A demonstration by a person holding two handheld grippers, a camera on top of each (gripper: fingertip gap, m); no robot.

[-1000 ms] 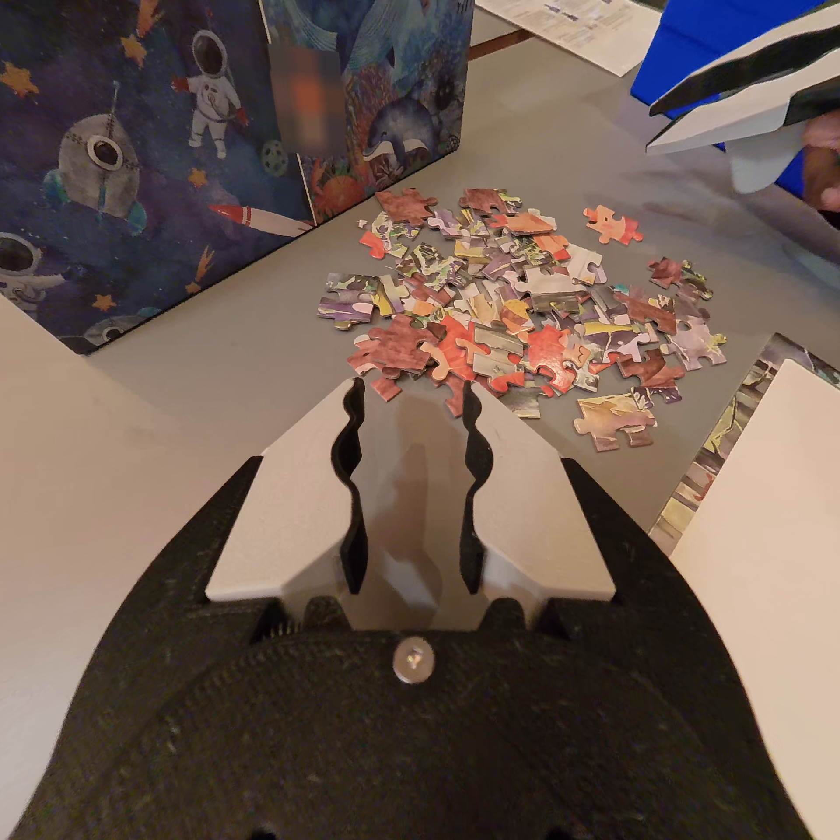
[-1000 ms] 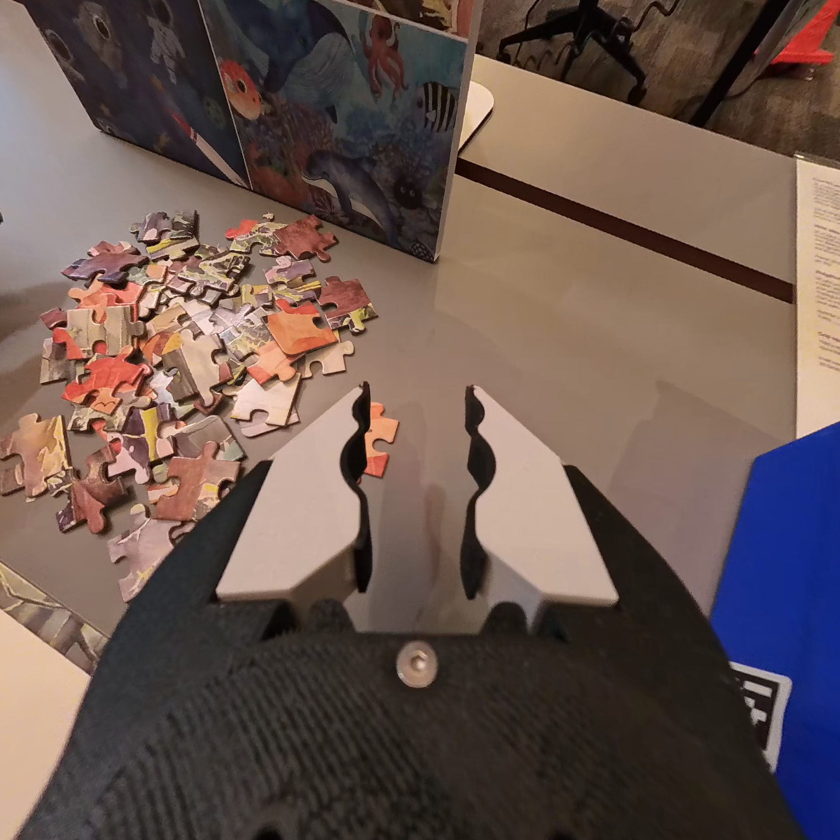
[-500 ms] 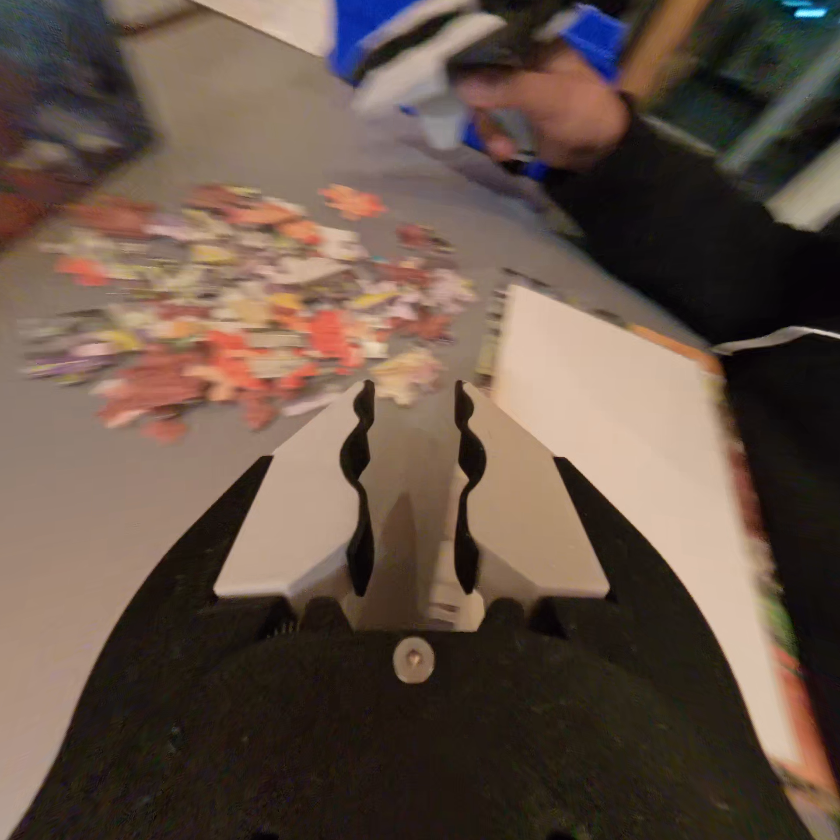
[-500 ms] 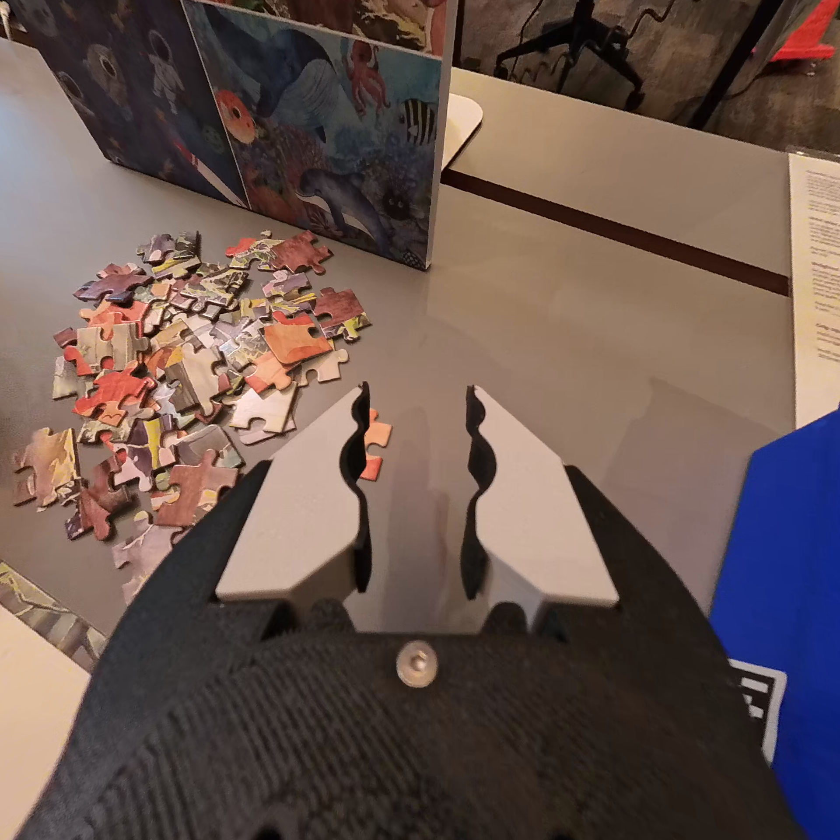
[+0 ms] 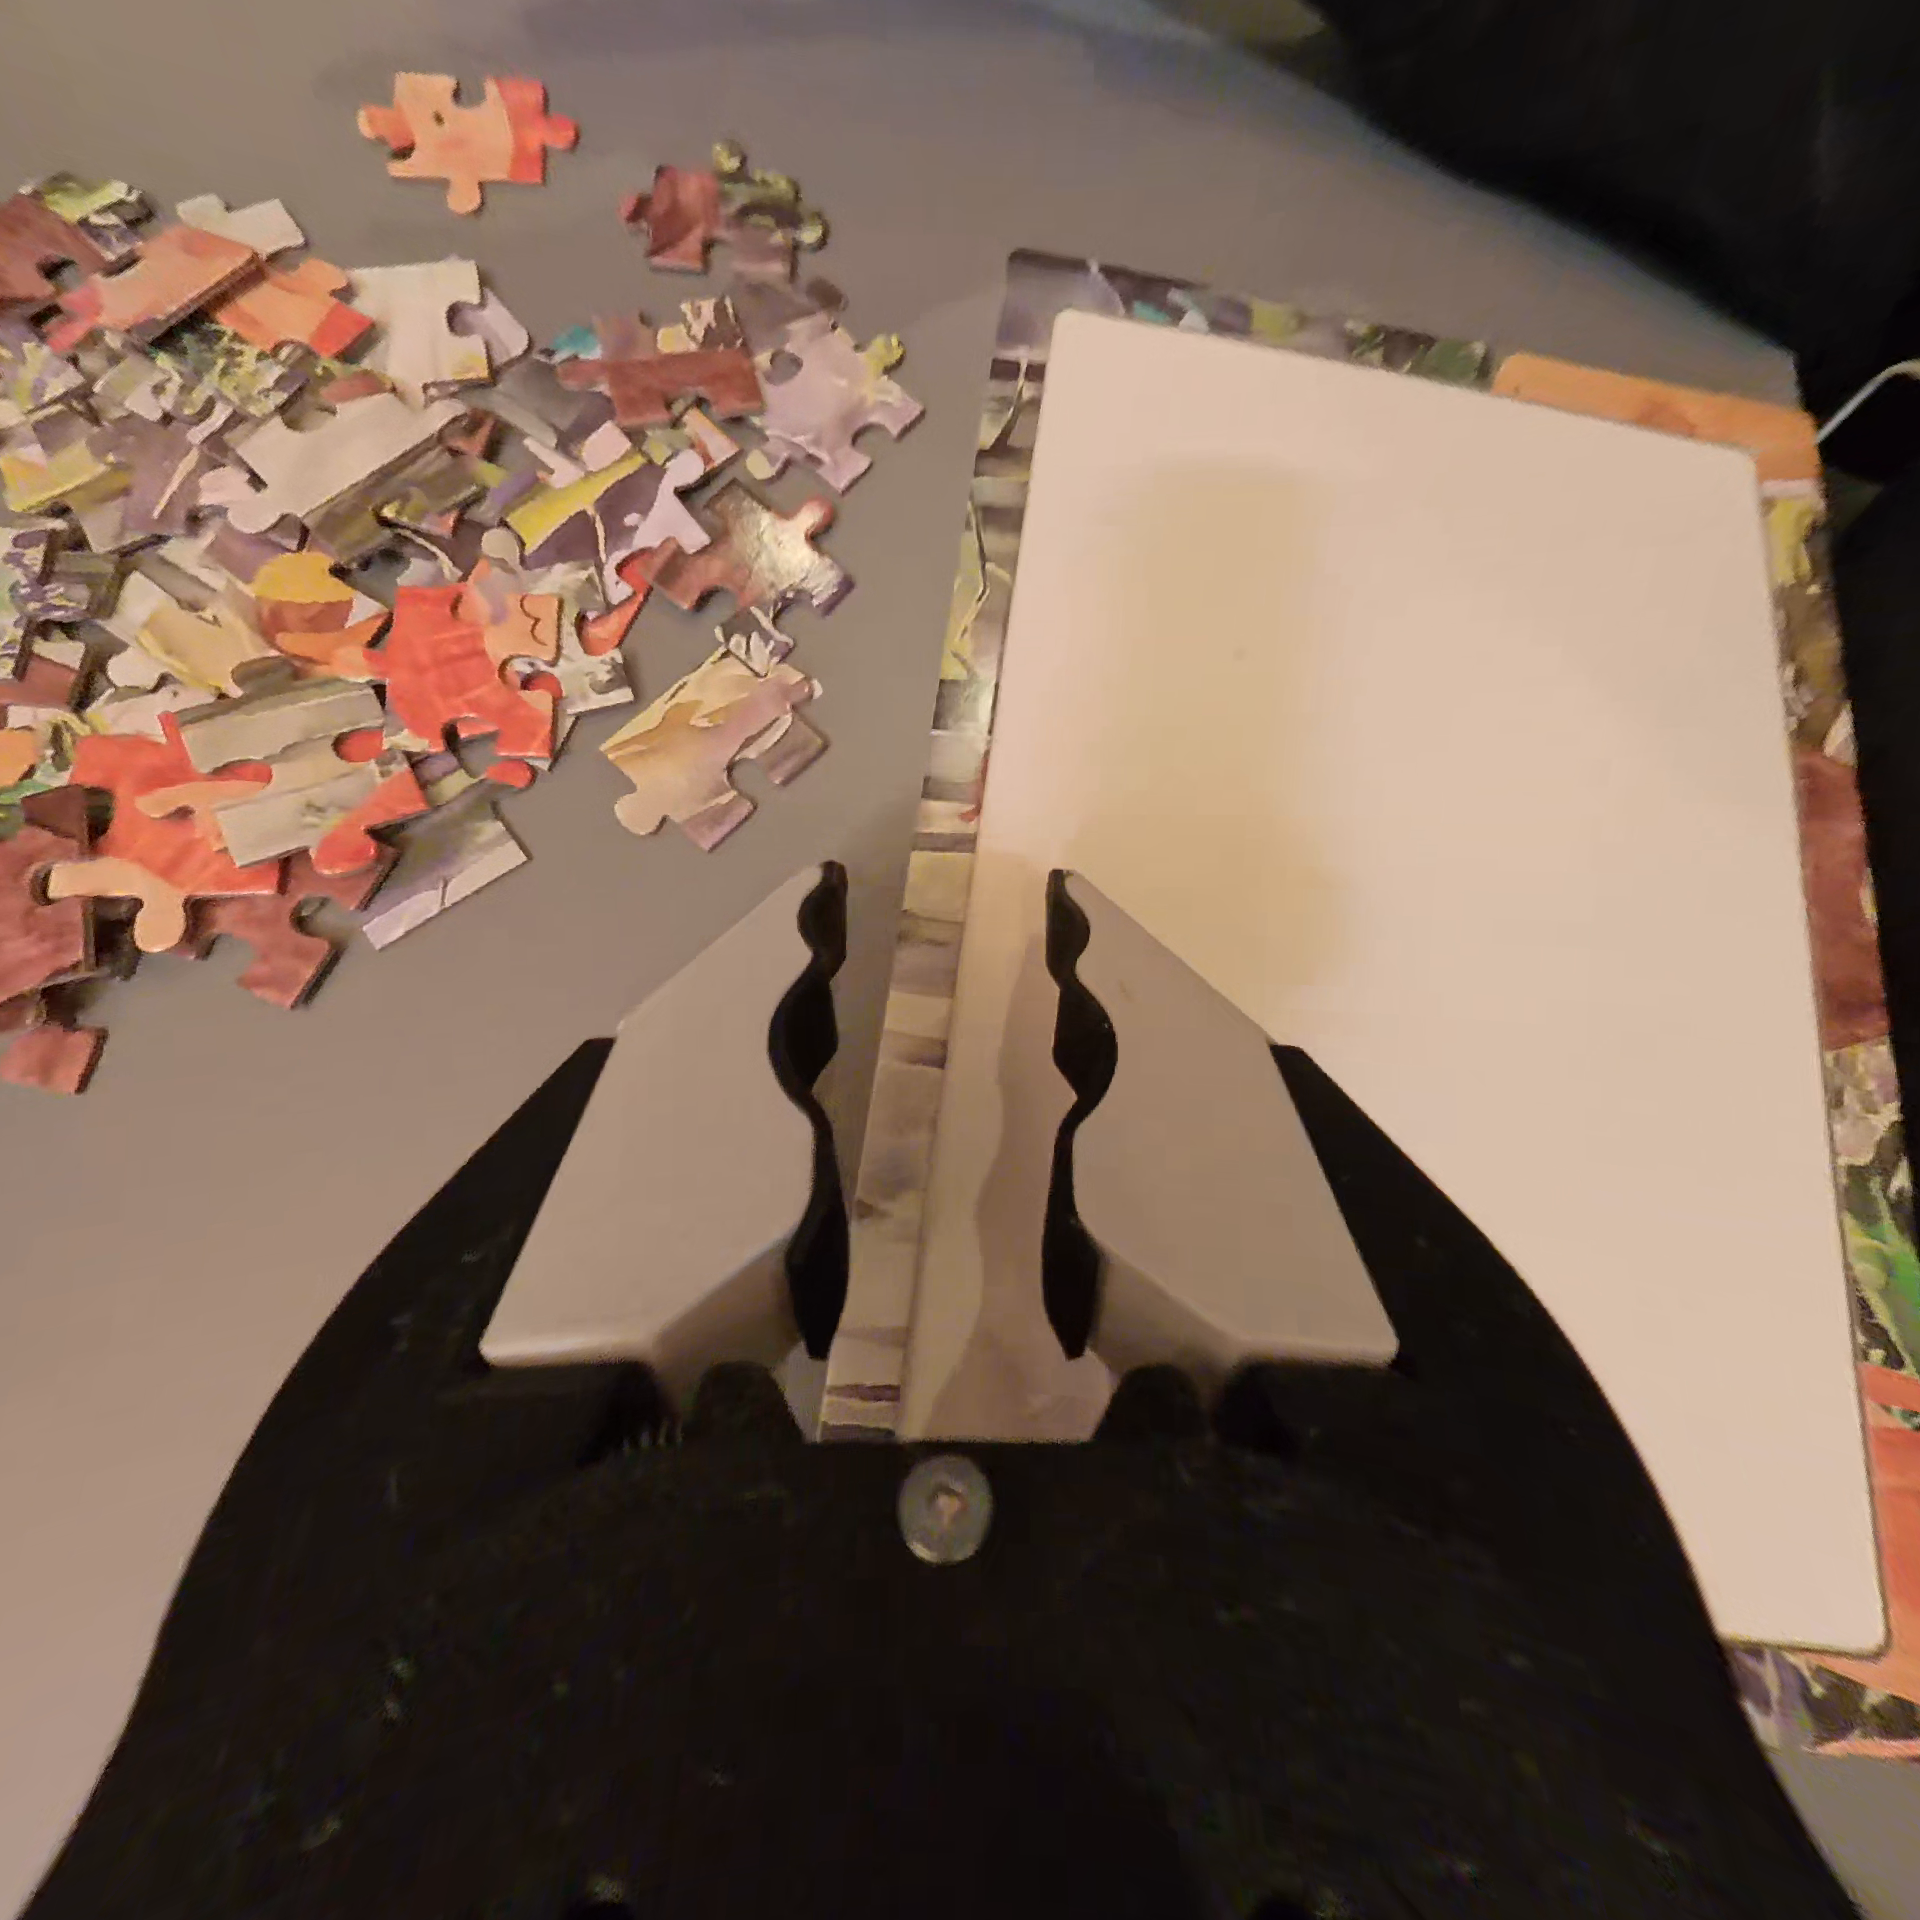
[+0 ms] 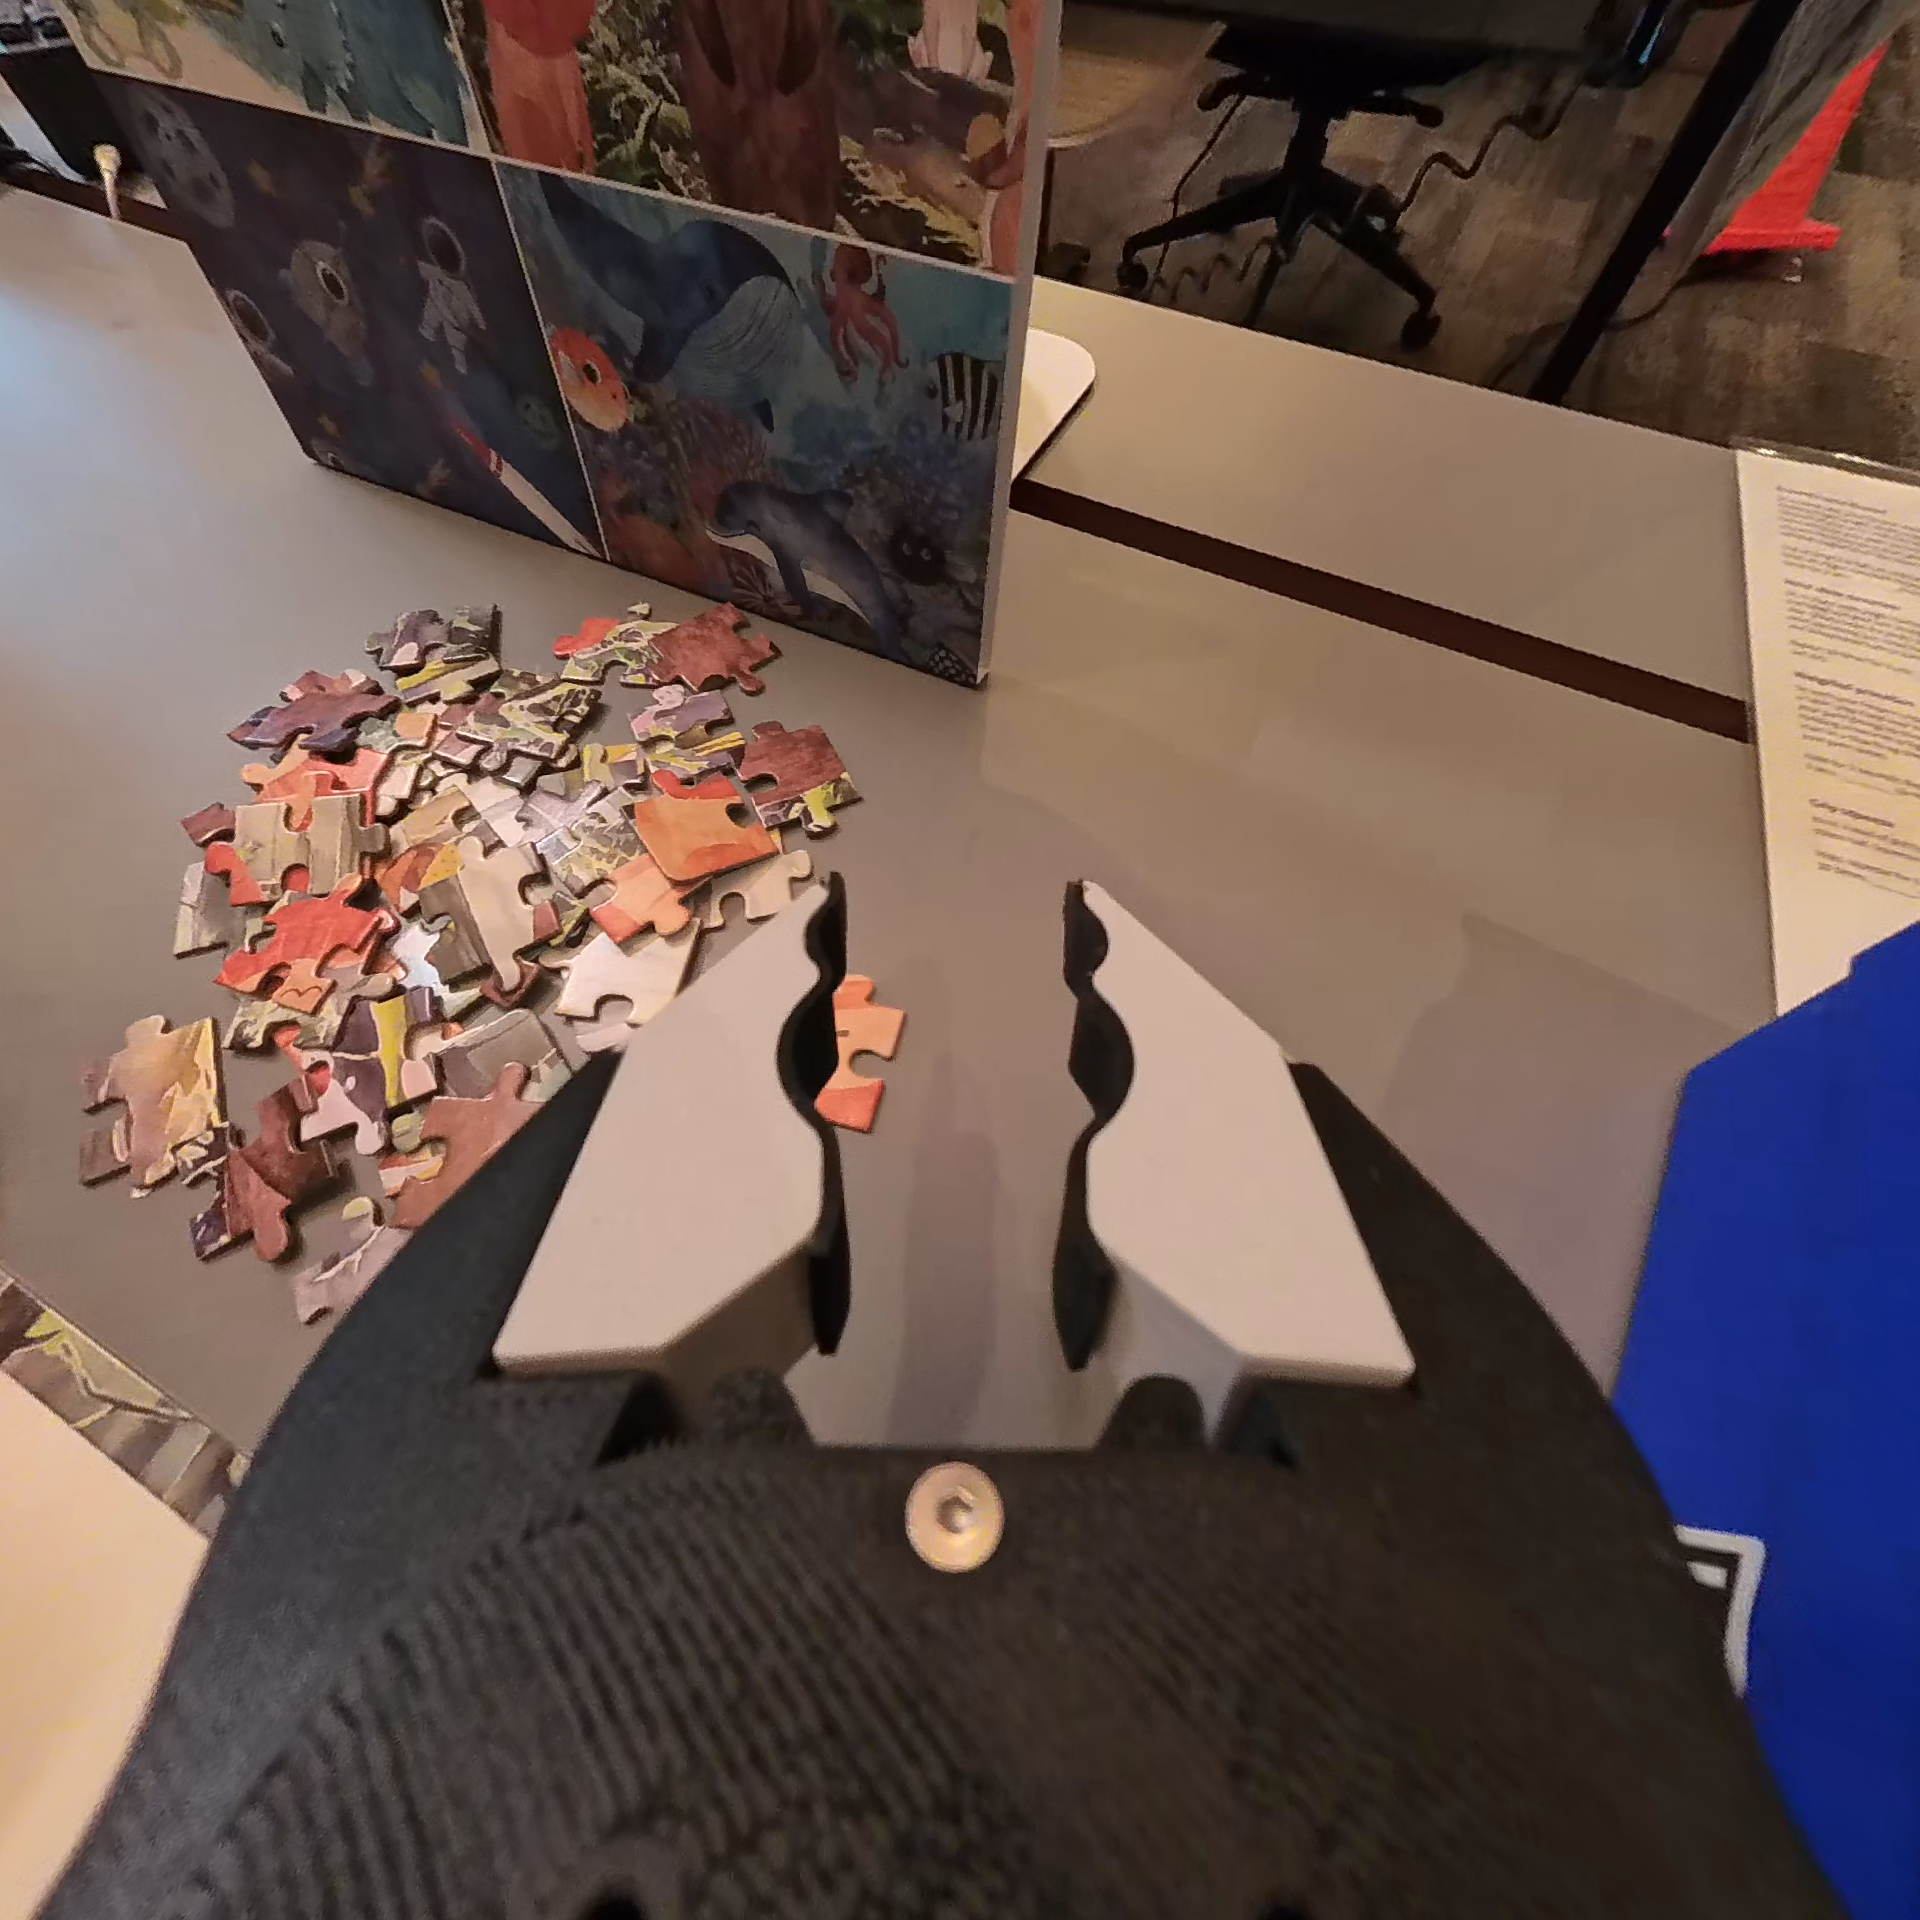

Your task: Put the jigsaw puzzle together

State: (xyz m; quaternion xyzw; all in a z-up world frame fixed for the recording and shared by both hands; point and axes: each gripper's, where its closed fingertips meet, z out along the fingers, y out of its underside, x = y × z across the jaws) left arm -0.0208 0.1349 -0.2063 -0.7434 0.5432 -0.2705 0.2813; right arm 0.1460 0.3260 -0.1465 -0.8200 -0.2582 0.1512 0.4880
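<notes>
In the left wrist view, the left gripper [image 5: 940, 883] hangs with its jaws apart and nothing between them, above the left edge of a white board [image 5: 1434, 831] that lies flat on a picture sheet [image 5: 940, 727] whose coloured border shows around it. To the left, on the grey table [image 5: 260, 1195], lies the heap of loose puzzle pieces [image 5: 343, 582]; a yellowish piece [image 5: 717, 743] sits at its near right edge, just beside the sheet, and a lone orange piece [image 5: 468, 130] lies apart at the far side. In the right wrist view, the right gripper [image 6: 951, 888] is also released and empty, held above bare table [image 6: 1299, 831]. The orange piece [image 6: 857, 1049] shows partly behind its left finger [image 6: 707, 1122], close to the heap of puzzle pieces [image 6: 468, 894] spread farther left. Beyond the heap stands an upright picture box [image 6: 644, 364] with space and sea scenes. A printed paper sheet [image 6: 1829, 727] lies at the right, with a blue object [image 6: 1797, 1299] near it, and a corner of the white board [image 6: 62, 1558] shows at near left.
</notes>
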